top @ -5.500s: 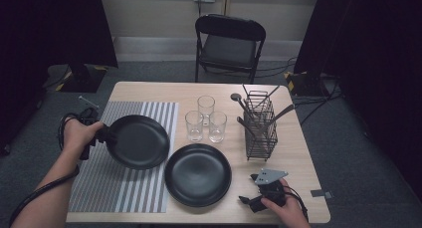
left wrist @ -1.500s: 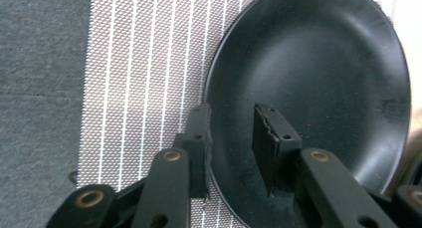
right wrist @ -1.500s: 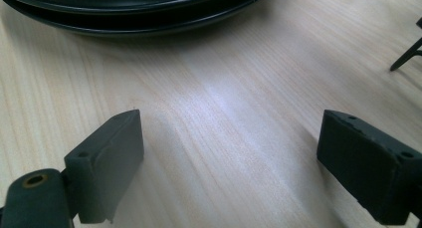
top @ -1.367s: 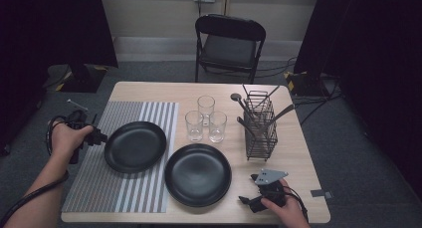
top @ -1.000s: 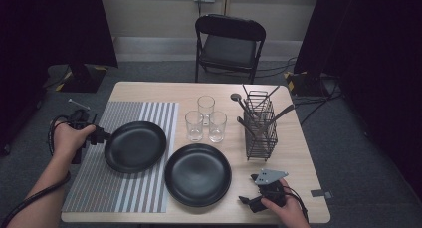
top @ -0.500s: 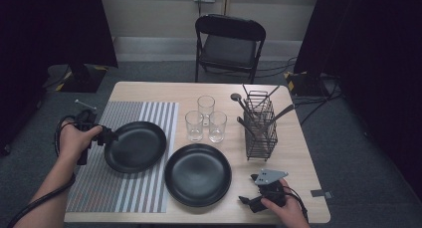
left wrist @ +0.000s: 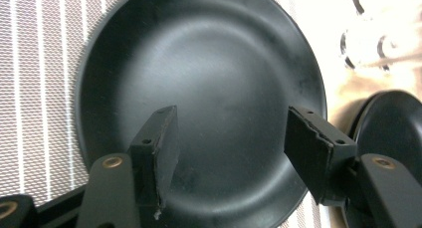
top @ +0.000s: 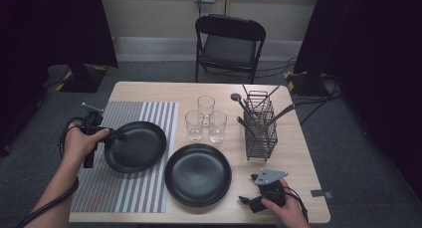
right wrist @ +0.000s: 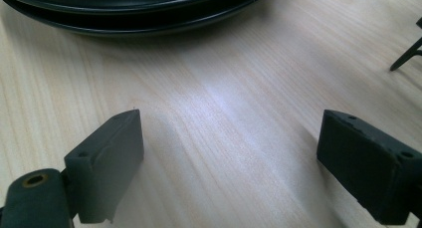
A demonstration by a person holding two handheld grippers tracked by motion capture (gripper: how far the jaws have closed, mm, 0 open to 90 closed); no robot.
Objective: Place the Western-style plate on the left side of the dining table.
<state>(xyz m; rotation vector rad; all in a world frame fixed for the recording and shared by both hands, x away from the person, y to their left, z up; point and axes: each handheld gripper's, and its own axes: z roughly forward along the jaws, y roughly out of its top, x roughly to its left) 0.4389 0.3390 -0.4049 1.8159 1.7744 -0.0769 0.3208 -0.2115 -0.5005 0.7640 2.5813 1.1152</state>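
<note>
A black plate (top: 135, 146) lies flat on the striped mat (top: 152, 113) at the table's left. My left gripper (top: 118, 137) reaches over its left rim. In the left gripper view the jaws of that gripper (left wrist: 234, 143) have just been opening and stand apart above the plate (left wrist: 219, 73), with no pad pressing on it. A second black plate (top: 198, 174) rests on the bare wood near the front. To its right, by the front edge, my right gripper (top: 245, 200) sits still. Its jaws (right wrist: 234, 153) are wide open over the wood, with that plate's rim (right wrist: 139, 14) just beyond them.
Three clear glasses (top: 205, 121) stand in the middle of the table (top: 134, 91). A wire rack (top: 260, 131) with several dark utensils stands to their right. A black folding chair (top: 230, 44) is behind the far edge.
The plate, held raised and tilted earlier, now lies on the mat. The left hand has slid right toward it, and its jaws have let go of the rim. The right gripper is unmoved.
</note>
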